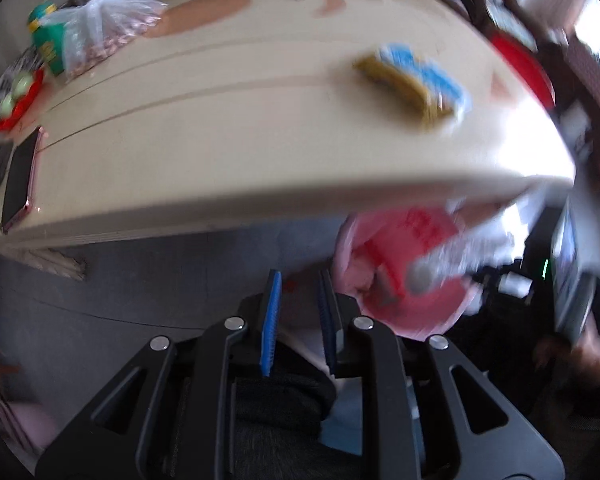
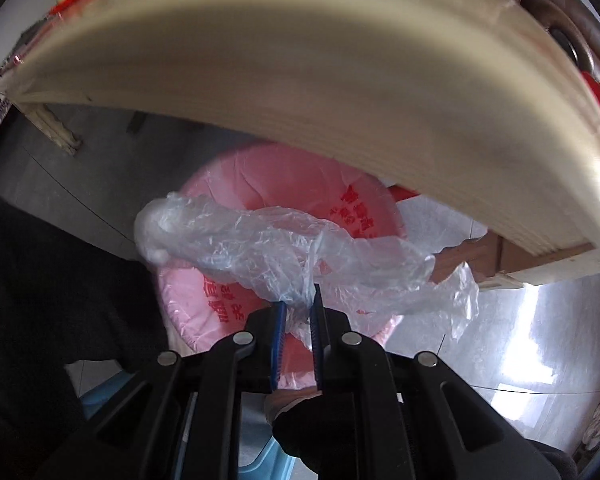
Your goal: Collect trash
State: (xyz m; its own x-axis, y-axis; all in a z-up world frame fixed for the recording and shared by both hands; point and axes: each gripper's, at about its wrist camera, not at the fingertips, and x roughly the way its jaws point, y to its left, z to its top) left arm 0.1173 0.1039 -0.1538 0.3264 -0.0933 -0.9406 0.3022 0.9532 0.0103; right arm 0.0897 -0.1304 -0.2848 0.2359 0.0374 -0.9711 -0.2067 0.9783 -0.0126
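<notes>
Nearest in the right wrist view, the right gripper [image 2: 300,300] has its jaws pinched on a crumpled clear plastic film wrapper [image 2: 260,248], held near the middle so both ends trail free. It hangs just above the pink-lined trash bin [image 2: 220,320], which stands on the floor below the near edge of the cream wooden table [image 2: 340,100]. The film looks almost weightless, soft and slippery; a pinch on a bunched fold should hold better than one on a loose single layer, and it may cling to the pads when let go.

The left gripper [image 1: 300,304] has its jaws parted a little with nothing between them, near that same edge. Farther on, toward the table's right edge, lies a blue and yellow packet [image 1: 416,80], probably more trash, though motion blur hides its detail. The bin's far rim is cut off by the tabletop, and its contents are hard to make out.
</notes>
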